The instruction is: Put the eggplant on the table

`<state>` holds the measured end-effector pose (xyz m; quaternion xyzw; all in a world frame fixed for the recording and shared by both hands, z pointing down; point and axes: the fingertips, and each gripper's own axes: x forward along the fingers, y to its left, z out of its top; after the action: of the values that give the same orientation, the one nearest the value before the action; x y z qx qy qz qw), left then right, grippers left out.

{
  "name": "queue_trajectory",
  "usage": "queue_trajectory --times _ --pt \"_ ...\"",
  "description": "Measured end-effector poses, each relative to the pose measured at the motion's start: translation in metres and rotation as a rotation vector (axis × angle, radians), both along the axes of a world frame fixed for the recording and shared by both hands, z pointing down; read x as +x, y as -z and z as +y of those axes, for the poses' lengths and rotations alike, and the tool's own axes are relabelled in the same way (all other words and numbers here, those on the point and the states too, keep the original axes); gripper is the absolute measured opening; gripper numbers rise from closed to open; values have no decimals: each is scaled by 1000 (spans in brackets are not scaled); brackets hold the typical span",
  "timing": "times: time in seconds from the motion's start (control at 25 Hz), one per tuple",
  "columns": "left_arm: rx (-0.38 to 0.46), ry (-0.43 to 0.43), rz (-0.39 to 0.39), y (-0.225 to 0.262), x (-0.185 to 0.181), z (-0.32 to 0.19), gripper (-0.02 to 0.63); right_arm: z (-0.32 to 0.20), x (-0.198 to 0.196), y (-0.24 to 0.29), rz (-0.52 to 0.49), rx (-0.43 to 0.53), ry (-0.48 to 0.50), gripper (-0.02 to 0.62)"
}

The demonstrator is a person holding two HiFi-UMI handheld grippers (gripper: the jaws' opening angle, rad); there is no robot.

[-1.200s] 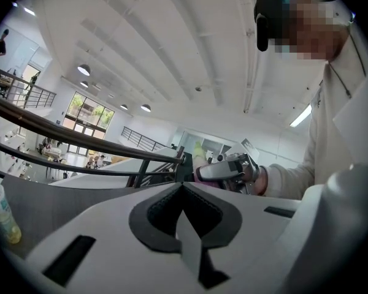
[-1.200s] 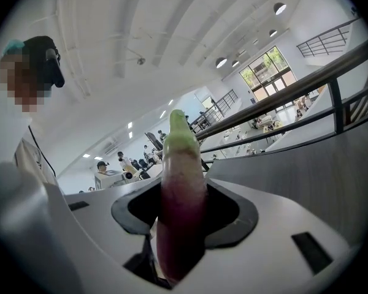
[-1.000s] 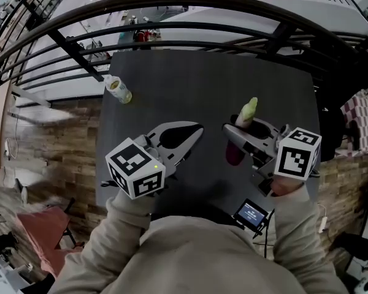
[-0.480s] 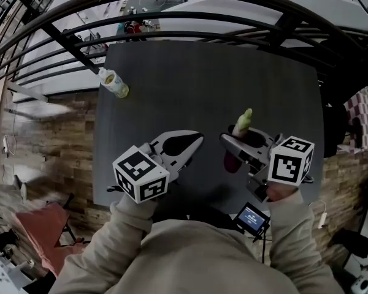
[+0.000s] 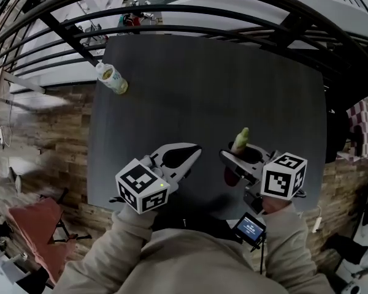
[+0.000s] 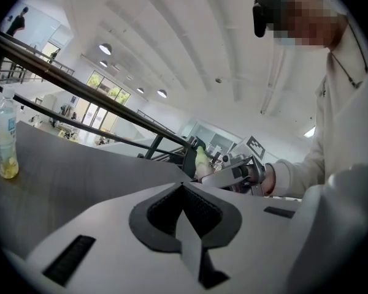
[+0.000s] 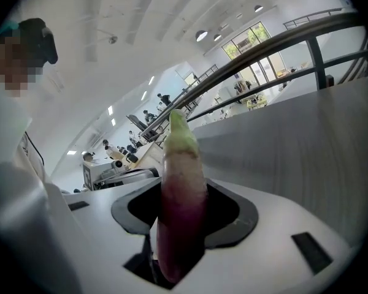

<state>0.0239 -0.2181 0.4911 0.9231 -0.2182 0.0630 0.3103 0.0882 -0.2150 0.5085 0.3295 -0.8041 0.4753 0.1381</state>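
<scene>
Probably light, smooth and bruisable, the eggplant point(image 7: 183, 188) sits clamped by its purple body in the right claw point(image 7: 185, 225); the left claw point(image 6: 183, 185) is closed, empty.

The eggplant point(image 7: 181, 195) is slim and purple with a pale green tip. It sits clamped between the right gripper's point(image 5: 243, 157) jaws, tip protruding past them.

Bright hall, fisheye views
Ceiling lamps point(image 6: 104, 49) light everything evenly; edges bow and fall to black corners; the eggplant point(image 7: 183, 213) blurs near my lens.
</scene>
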Motion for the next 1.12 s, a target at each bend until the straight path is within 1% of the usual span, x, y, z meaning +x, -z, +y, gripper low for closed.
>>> queue_trajectory --times 0.32,0.44,0.68,0.84,1.12 --pt "-34 24 -15 -33 -9 9 6 12 3 -54 69 -86 12 199" --pt "-56 34 -22 -48 -12 13 6 19 4 -73 95 -117 24 199" --pt "-96 43 -23 -75 -14 22 6 30 14 -108 134 -181 16 199" --pt "-136 50 -25 -90 -18 32 6 43 15 -135 177 -227 26 199" --pt "-182 23 -11 -105 -10 48 6 55 16 -167 206 -294 26 199"
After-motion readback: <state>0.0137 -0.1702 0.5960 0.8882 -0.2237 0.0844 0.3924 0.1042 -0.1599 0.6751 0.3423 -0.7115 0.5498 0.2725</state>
